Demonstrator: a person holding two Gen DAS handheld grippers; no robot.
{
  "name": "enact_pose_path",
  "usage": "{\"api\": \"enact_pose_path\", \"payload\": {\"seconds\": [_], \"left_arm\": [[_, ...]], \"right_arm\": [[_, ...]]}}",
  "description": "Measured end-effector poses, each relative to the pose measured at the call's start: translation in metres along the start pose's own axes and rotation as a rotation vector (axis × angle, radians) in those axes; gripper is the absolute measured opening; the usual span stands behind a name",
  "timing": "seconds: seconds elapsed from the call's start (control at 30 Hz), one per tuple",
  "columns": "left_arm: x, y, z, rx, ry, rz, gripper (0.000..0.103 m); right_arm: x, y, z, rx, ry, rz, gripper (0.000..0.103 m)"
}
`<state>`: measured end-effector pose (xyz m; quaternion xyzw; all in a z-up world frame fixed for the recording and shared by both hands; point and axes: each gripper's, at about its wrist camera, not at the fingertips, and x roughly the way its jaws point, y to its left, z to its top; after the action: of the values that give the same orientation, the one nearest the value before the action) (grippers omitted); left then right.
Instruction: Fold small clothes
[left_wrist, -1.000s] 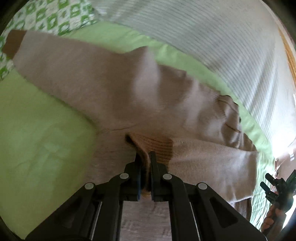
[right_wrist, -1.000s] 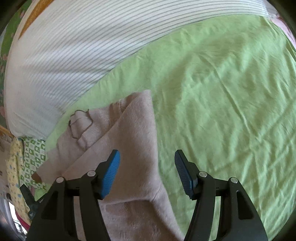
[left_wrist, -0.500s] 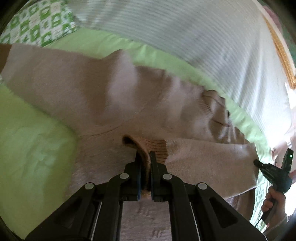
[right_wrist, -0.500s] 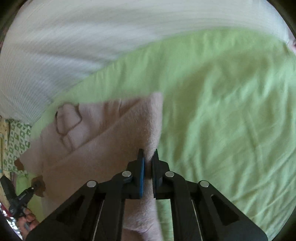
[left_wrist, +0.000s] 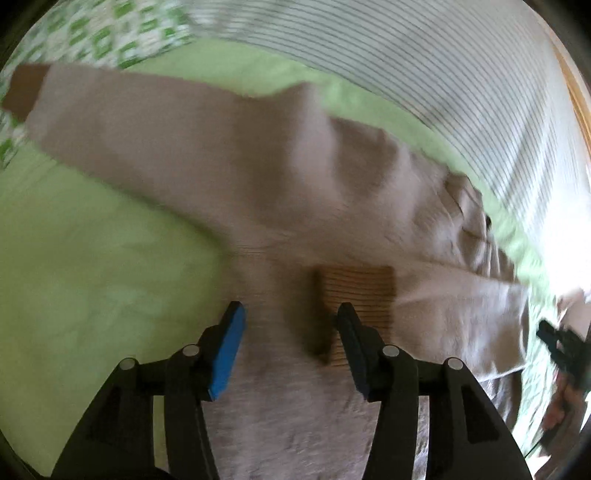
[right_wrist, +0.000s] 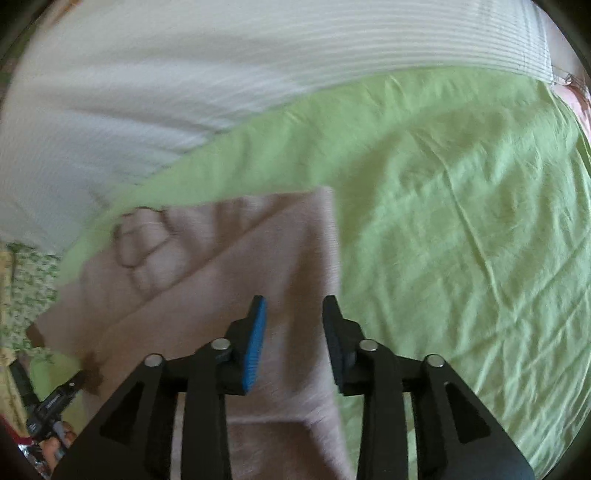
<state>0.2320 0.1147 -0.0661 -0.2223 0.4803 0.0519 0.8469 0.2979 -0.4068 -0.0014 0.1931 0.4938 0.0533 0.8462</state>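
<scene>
Already partly folded, the beige knitted sweater (left_wrist: 280, 177) lies on the green bed sheet (right_wrist: 461, 258) with one brown-cuffed sleeve (left_wrist: 356, 295) laid across, both left gripper (left_wrist: 290, 332) and right gripper (right_wrist: 293, 332) spread empty, other sleeve left.

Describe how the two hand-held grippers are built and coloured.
Both match: the left hand-held gripper and right hand-held gripper have matte black angular linkage arms with triangular cutouts, round silver pivot bolts, and two flat fingers faced with ridged blue pads. No cables or markings show.
</scene>
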Motion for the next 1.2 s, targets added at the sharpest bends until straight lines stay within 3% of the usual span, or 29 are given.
{"api": "enact_pose_path", "payload": {"seconds": [0.27,0.33,0.6,0.73,0.8,0.83,0.87,0.9,0.93,1.0,1.1,1.2], "left_arm": [[-0.013,0.075,0.021,-0.182,-0.017,0.026,0.057],[-0.015,0.097,0.030,-0.239,-0.025,0.041,0.064],[-0.002,0.185,0.086,-0.483,-0.068,0.034,0.068],[0.005,0.215,0.130,-0.546,-0.115,0.114,0.071],[0.008,0.227,0.145,-0.576,-0.129,0.141,0.068],[0.007,0.232,0.153,-0.584,-0.140,0.162,0.059],[0.006,0.233,0.159,-0.576,-0.151,0.171,0.030],[0.006,0.231,0.162,-0.561,-0.149,0.169,0.015],[0.003,0.225,0.166,-0.532,-0.152,0.181,0.008],[-0.008,0.205,0.166,-0.452,-0.188,0.196,0.003],[-0.028,0.159,0.162,-0.320,-0.239,0.162,0.003],[-0.052,0.083,0.151,-0.140,-0.293,0.088,0.003]], "right_arm": [[-0.012,0.058,-0.053,-0.097,0.055,0.158,0.037],[-0.004,0.068,-0.061,-0.103,0.076,0.171,0.037],[0.006,0.097,-0.082,-0.126,0.134,0.204,0.037],[-0.001,0.096,-0.082,-0.132,0.128,0.197,0.037],[-0.003,0.095,-0.082,-0.131,0.128,0.196,0.037],[-0.004,0.095,-0.082,-0.133,0.126,0.193,0.037],[-0.002,0.098,-0.081,-0.135,0.124,0.191,0.037],[-0.003,0.097,-0.081,-0.134,0.123,0.191,0.037],[-0.003,0.096,-0.081,-0.132,0.122,0.191,0.037],[-0.004,0.094,-0.082,-0.131,0.114,0.189,0.037],[-0.004,0.091,-0.082,-0.127,0.097,0.179,0.037],[-0.005,0.088,-0.081,-0.107,0.086,0.183,0.037]]}}
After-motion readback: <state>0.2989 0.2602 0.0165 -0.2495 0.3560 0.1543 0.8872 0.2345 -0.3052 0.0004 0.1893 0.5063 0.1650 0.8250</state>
